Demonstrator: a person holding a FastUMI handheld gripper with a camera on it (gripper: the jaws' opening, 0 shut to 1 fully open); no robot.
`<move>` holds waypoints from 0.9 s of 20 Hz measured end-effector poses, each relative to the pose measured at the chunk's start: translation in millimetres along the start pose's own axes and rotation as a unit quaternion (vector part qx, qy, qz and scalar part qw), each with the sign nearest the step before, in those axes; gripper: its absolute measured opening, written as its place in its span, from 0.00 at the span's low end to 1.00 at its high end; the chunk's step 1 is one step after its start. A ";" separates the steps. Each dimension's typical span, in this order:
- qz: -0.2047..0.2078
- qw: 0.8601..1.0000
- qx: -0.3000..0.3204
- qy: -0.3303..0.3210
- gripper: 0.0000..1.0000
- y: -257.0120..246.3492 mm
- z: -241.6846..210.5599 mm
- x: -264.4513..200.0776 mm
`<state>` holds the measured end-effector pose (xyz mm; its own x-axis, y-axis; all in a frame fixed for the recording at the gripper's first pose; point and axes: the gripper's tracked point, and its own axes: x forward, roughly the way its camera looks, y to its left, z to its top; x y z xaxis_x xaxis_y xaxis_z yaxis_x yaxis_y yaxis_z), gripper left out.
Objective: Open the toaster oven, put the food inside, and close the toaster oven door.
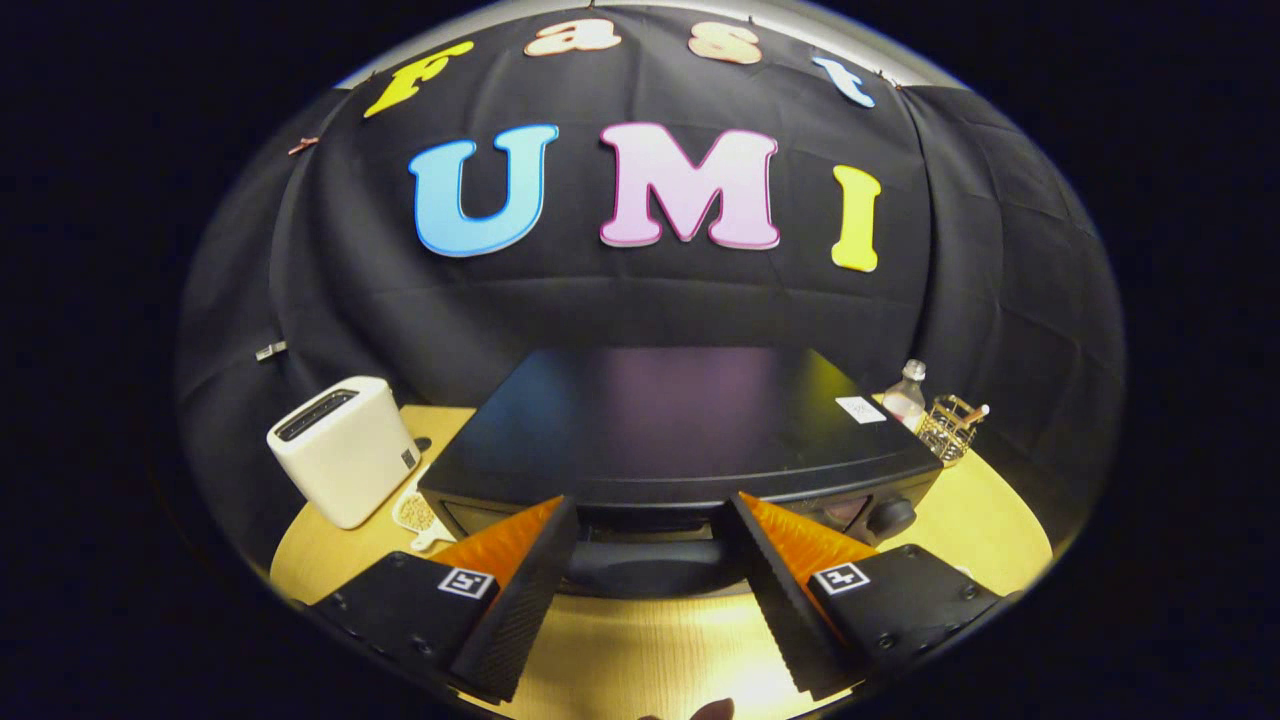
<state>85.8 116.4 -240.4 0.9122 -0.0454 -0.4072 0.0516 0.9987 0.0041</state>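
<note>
The gripper (648,520) is spread wide and grasps nothing; its two fingers (520,600) stand well apart, tips level with the front face of the toaster oven.

The black, box-shaped metal toaster oven (660,420) sits at the middle of the light wooden bench (650,650), just ahead of the fingers. Its flat top is glossy and carries a small white sticker (860,409) near its right rear corner. The oven door is shut. The dark, rounded bar handle (648,565) runs across the front of the door and lies between the two fingers, which stand either side of it; whether they touch it cannot be told. A round black knob (891,516) sits at the right end of the oven's front.

A white, rounded plastic pop-up toaster (340,450) with a dark slot on top stands at the left rear part of the bench, apart from the oven. A small pale patterned item (417,515) lies flat between that toaster and the oven; its kind cannot be told.

At the right rear corner of the bench, beside the oven, stand a small clear bottle (906,395) and a gold wire basket (948,428).
</note>
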 end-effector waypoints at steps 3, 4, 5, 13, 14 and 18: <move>0.004 1.000 -0.001 -0.005 1.00 0.5 -5.9 -12.3; 0.005 1.000 0.000 0.002 1.00 0.6 -12.7 -18.3; 0.005 1.000 -0.002 0.004 1.00 0.1 -16.3 -22.1; 0.004 0.999 -0.015 0.039 1.00 -1.5 -64.8 -62.1; 0.004 0.999 -0.015 0.043 1.00 -1.3 -70.2 -64.8; 0.004 0.997 -0.025 0.077 1.00 -1.0 -99.5 -76.9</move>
<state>-24.8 121.4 -300.0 0.8386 -0.0362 -0.5435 0.0199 0.9992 -0.0360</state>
